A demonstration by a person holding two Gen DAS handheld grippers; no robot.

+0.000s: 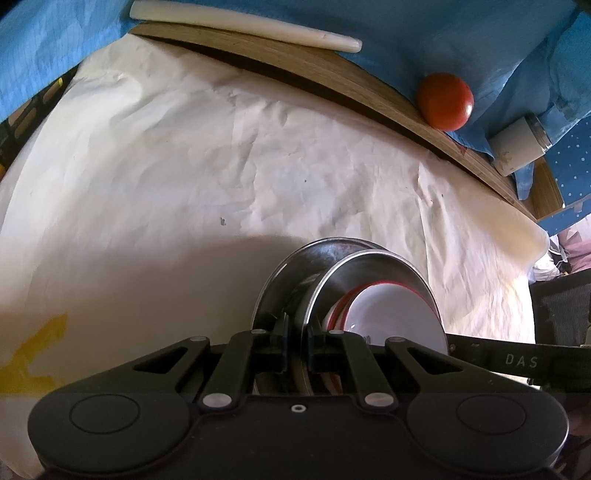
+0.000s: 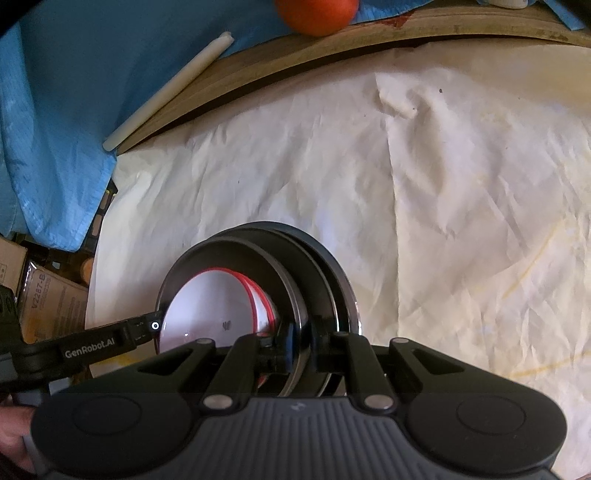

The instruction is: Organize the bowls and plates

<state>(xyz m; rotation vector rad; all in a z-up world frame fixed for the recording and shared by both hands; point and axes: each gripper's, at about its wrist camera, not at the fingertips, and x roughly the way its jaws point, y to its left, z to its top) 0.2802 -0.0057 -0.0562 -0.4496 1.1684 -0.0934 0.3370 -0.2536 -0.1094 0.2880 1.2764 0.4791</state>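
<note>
Both grippers pinch one nested stack of dishes from opposite sides, above the paper-covered counter point(image 1: 184, 166).

Left gripper point(image 1: 296, 345), pitched steeply down, has its fingers point(image 1: 277, 341) clamped on the rim of a steel plate point(image 1: 295, 280); right gripper point(image 2: 307, 347), tilted the same way, has its fingers point(image 2: 280, 345) clamped on the steel rim from the far side. Inside the steel plates sit white bowls with red rims point(image 1: 395, 314), the whole stack tipped on edge. Behind lie a wooden board point(image 1: 369, 99), blue cloth point(image 1: 406, 26), a white stick point(image 1: 240, 22), a red ball point(image 1: 445, 101) and a white cup point(image 1: 517, 147).
</note>
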